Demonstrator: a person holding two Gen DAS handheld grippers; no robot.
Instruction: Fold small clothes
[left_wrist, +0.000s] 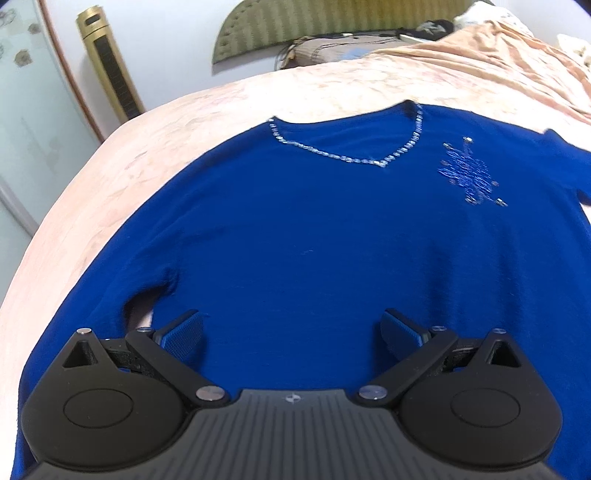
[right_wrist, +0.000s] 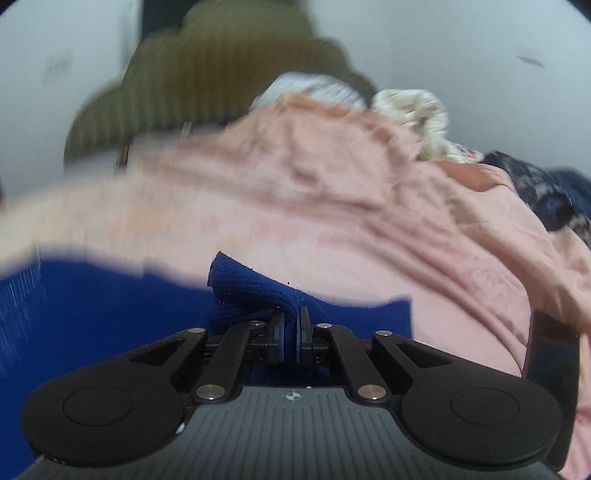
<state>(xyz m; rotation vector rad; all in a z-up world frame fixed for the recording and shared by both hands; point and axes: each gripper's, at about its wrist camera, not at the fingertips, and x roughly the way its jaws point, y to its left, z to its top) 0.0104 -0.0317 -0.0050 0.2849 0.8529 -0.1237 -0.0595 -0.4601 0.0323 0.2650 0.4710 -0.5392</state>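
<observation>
A royal blue V-neck sweater (left_wrist: 314, 221) with a rhinestone neckline and an embroidered chest motif lies flat, front up, on a pink bedspread (left_wrist: 221, 99). My left gripper (left_wrist: 291, 328) is open and empty, hovering over the sweater's lower body near the left sleeve. In the right wrist view my right gripper (right_wrist: 291, 325) is shut on a ribbed edge of the blue sweater (right_wrist: 243, 291), which bunches up between the fingers. That view is motion-blurred.
A gold tower fan (left_wrist: 110, 62) stands by the wall left of the bed. An olive headboard (left_wrist: 295, 29) and a crumpled peach blanket (left_wrist: 498, 62) lie at the far end. A dark patterned garment (right_wrist: 546, 195) and a cream cloth (right_wrist: 413, 110) sit at the right.
</observation>
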